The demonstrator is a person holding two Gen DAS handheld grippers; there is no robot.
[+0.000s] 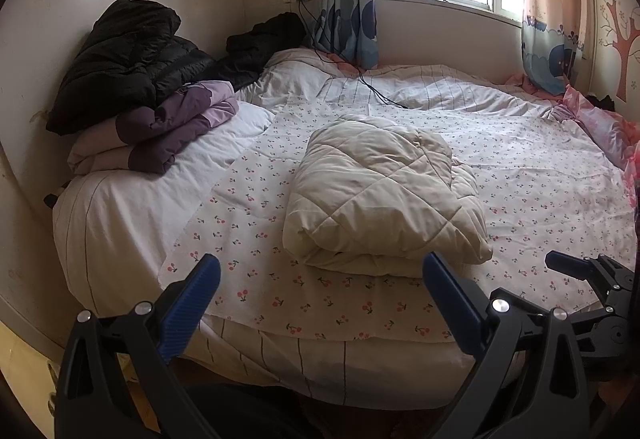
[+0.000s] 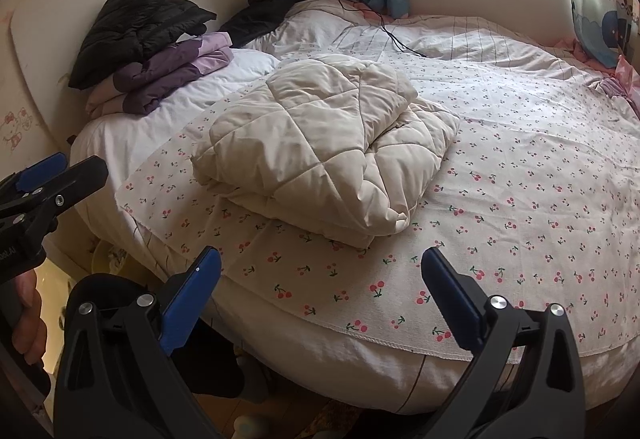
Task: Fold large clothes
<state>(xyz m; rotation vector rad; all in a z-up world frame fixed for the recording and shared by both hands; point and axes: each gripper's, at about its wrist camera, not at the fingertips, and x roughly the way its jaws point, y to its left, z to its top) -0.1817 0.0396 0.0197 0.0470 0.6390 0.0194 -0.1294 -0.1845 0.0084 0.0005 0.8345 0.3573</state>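
Far left on the bed (image 1: 120, 223), a black jacket (image 1: 124, 59) tops the purple folded pile (image 1: 168, 127); left tool (image 1: 320, 295) gapes wide, gripping nothing; mid-bed, the cream quilted coat (image 1: 380, 191) lies folded on the cherry-print sheet (image 1: 540, 179); right tool (image 2: 320, 291) spread wide too, empty, just short of the coat.

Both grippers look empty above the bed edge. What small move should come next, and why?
Probably bring the left gripper forward to the near edge of the cream quilted coat. It already lies folded on the cherry-print sheet, both sets of jaws stand open and hold nothing, and folded clothes are stacked at the left.
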